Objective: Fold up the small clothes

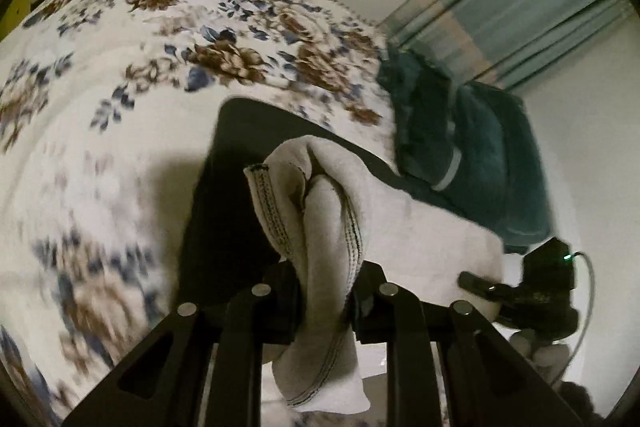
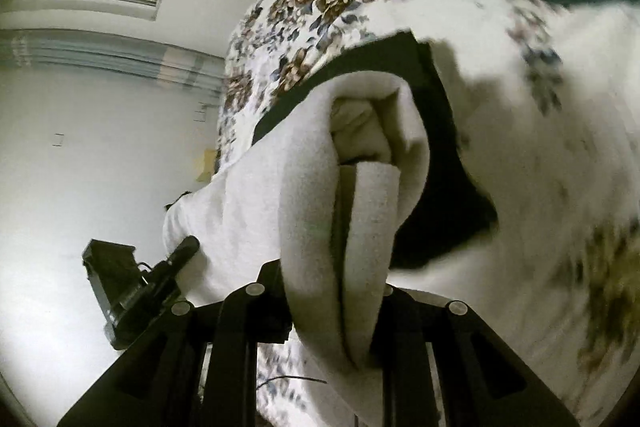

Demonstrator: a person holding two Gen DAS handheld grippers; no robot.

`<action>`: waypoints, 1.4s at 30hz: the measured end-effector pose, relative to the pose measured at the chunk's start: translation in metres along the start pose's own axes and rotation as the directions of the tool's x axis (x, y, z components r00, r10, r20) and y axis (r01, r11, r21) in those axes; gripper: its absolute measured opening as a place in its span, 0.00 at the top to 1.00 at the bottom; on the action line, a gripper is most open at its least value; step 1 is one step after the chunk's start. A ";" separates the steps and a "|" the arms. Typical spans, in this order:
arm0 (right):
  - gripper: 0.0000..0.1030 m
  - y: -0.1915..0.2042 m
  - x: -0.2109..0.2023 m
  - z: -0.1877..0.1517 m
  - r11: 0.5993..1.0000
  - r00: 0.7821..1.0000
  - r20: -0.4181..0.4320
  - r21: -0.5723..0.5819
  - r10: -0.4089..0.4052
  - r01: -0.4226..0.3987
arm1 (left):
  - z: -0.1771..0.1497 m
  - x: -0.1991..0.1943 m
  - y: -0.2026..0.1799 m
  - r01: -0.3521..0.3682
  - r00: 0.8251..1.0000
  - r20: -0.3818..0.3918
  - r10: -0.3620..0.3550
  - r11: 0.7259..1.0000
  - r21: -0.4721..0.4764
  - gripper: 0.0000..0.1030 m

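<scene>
Garment (image 1: 320, 227) between both hand-held grippers

No readable text, labels, brands or numbers on anything in either view.

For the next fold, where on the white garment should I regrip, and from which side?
Both grippers already pinch bunched cloth: the left gripper holds the stitched hem of the white garment, the right gripper a plain rolled edge. I would probably keep the hem and regrip it flat from the open end, over the black board, since the stitching marks a true edge.
</scene>
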State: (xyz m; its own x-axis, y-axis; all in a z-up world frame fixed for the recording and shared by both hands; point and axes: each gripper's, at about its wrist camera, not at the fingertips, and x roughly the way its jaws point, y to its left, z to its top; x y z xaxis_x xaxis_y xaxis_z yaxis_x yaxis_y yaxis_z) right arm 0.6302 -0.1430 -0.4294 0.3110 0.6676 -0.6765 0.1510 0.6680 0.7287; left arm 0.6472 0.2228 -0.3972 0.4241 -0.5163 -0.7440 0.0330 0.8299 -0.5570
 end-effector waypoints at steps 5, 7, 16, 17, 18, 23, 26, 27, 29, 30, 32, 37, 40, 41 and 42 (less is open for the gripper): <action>0.80 -0.004 0.037 0.036 0.994 0.994 -0.022 -0.031 -0.108 0.107 | 0.022 0.044 0.021 -0.123 0.991 -0.052 0.124 0.992 0.026 0.80; 0.80 -0.004 0.045 0.044 0.987 0.987 -0.032 -0.052 -0.157 0.155 | 0.021 0.053 0.024 -0.163 0.984 -0.069 0.165 0.986 0.033 0.77; 0.32 0.010 0.032 0.026 0.833 0.853 0.059 -0.188 -0.519 0.520 | 0.006 0.031 -0.003 -0.427 0.904 0.064 0.422 0.900 0.093 0.20; 0.24 0.012 0.028 0.019 0.805 0.827 0.075 -0.195 -0.557 0.560 | -0.001 0.026 -0.010 -0.453 0.891 0.090 0.445 0.885 0.104 0.10; 0.20 0.014 0.024 0.010 0.768 0.794 0.098 -0.206 -0.600 0.607 | -0.007 0.023 -0.014 -0.462 0.886 0.099 0.453 0.880 0.111 0.00; 0.01 0.023 0.009 -0.033 0.651 0.688 0.170 -0.225 -0.706 0.725 | -0.037 0.013 -0.032 -0.527 0.850 0.107 0.516 0.836 0.154 0.00; 0.01 0.030 -0.004 -0.057 0.624 0.659 0.197 -0.215 -0.726 0.751 | -0.059 -0.001 -0.050 -0.551 0.834 0.123 0.537 0.815 0.180 0.00; 0.01 0.036 -0.009 -0.065 0.613 0.650 0.212 -0.217 -0.730 0.760 | -0.065 -0.006 -0.056 -0.555 0.832 0.125 0.541 0.811 0.184 0.00; 0.01 0.048 -0.025 -0.081 0.598 0.635 0.250 -0.215 -0.731 0.772 | -0.076 -0.019 -0.069 -0.562 0.827 0.135 0.546 0.805 0.187 0.00; 0.01 0.054 -0.034 -0.089 0.594 0.631 0.265 -0.214 -0.729 0.775 | -0.082 -0.027 -0.075 -0.564 0.825 0.143 0.546 0.805 0.185 0.00; 0.01 0.070 -0.057 -0.108 0.585 0.621 0.304 -0.211 -0.722 0.783 | -0.094 -0.048 -0.089 -0.565 0.824 0.165 0.542 0.805 0.178 0.00; 0.01 0.113 -0.121 -0.157 0.579 0.606 0.380 -0.197 -0.699 0.791 | -0.125 -0.108 -0.127 -0.577 0.811 0.228 0.538 0.799 0.169 0.00; 0.01 0.140 -0.163 -0.189 0.575 0.597 0.428 -0.195 -0.679 0.794 | -0.146 -0.151 -0.153 -0.568 0.812 0.272 0.517 0.807 0.161 0.00; 0.01 0.150 -0.176 -0.201 0.573 0.593 0.446 -0.196 -0.670 0.796 | -0.153 -0.164 -0.161 -0.569 0.809 0.288 0.513 0.806 0.163 0.00; 0.01 0.160 -0.190 -0.214 0.570 0.588 0.464 -0.196 -0.663 0.798 | -0.162 -0.184 -0.172 -0.568 0.806 0.306 0.507 0.807 0.160 0.00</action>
State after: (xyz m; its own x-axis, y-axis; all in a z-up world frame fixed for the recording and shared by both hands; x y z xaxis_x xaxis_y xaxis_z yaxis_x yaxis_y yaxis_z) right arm 0.3948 -0.0925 -0.2072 0.5180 -0.2032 -0.8309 0.1504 0.9779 -0.1454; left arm 0.4168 0.1401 -0.2244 0.6359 0.0691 -0.7687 -0.0694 0.9971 0.0323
